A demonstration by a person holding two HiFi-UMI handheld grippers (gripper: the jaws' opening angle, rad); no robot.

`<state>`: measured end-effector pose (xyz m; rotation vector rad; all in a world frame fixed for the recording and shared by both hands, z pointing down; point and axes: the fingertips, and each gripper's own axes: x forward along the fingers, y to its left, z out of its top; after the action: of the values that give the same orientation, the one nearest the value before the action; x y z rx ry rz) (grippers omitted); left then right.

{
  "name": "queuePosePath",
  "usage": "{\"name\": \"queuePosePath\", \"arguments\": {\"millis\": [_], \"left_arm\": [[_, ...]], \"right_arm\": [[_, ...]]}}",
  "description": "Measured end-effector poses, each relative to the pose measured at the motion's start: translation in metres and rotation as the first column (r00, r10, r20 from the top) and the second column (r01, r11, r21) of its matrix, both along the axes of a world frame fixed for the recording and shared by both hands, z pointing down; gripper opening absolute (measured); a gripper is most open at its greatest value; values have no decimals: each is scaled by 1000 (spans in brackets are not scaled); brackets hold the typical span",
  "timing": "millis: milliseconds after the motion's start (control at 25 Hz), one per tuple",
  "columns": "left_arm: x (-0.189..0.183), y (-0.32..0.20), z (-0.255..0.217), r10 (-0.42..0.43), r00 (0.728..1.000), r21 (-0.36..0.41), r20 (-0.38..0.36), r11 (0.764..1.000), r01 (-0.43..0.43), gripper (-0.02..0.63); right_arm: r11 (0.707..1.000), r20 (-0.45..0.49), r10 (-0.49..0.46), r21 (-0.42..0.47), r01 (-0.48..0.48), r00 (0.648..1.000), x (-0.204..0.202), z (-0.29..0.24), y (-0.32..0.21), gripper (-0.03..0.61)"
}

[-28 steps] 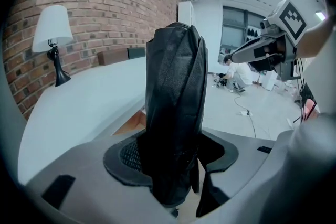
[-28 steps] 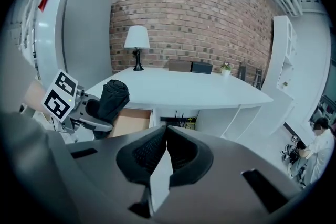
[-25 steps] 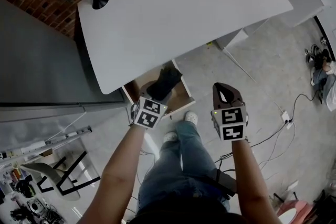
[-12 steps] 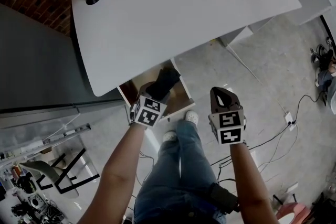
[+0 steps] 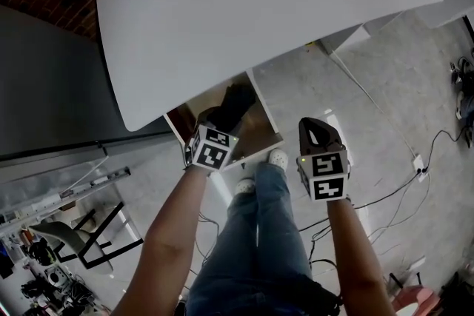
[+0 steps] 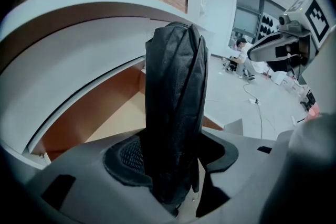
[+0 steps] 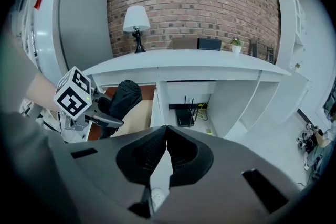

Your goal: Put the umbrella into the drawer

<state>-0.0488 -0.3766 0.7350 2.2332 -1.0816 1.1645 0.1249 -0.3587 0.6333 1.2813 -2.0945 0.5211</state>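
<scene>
Head view is showing a person standing in front of a white bench (image 5: 259,11), with the open drawer (image 5: 265,131) sticking out from under its edge. The left claw (image 5: 221,128) is hanging over the front part of this drawer and is gripping the umbrella (image 5: 235,103), which is black, folded and wrapped in its sleeve. In the left gripper view both jaws are pressing on the lower end of the umbrella, and the rest of it is rising out of the claw above the drawer's brown inside. Whether the umbrella is touching the drawer I cannot tell. The right claw (image 5: 318,135) is staying to the right of the drawer, over the grey floor (image 5: 370,100). Its jaws are closed together in the right gripper view and are holding nothing. The person's white shoes (image 5: 278,158) are standing just in front of the drawer.
</scene>
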Motion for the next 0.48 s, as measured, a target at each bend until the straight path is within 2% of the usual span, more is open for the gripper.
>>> {"name": "queuePosePath", "arguments": {"millis": [480], "left_arm": [[-18,-9,52,-42,995,-44,86,998,46,247]], "right_arm": [[998,33,55,-21,-55,998,2,48,-2,0]]}}
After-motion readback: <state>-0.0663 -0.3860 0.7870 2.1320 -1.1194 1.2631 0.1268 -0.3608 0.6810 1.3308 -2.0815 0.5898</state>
